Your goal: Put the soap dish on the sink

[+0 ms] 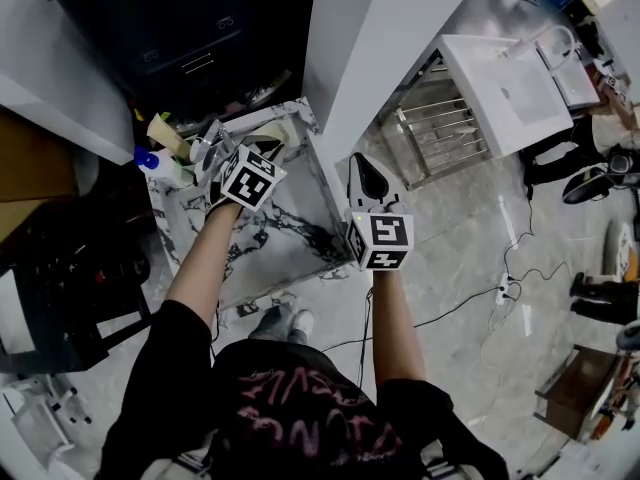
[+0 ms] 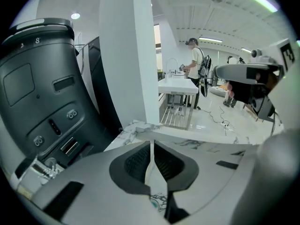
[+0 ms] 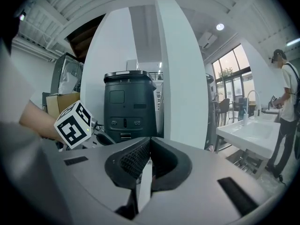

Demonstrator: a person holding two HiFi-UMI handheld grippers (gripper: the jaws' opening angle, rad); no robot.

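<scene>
My left gripper (image 1: 208, 154) is over the back of a marble-topped table (image 1: 262, 236), its jaws pressed together with nothing between them (image 2: 151, 146). A pale beige curved object (image 1: 264, 131) lies just beyond it; I cannot tell whether it is the soap dish. My right gripper (image 1: 364, 171) hovers past the table's right edge, beside a white pillar (image 1: 370, 38), and is shut and empty (image 3: 149, 144). The white sink (image 1: 505, 88) stands far off to the right; it also shows in the left gripper view (image 2: 176, 84) and the right gripper view (image 3: 251, 132).
A tall dark machine (image 3: 129, 107) stands behind the table. Bottles (image 1: 158, 156) crowd the table's back left corner. A person (image 2: 194, 64) stands at the sink. A metal rack (image 1: 440, 128) sits under the sink, cables (image 1: 505, 288) lie on the floor, and a cardboard box (image 1: 35, 168) is at the left.
</scene>
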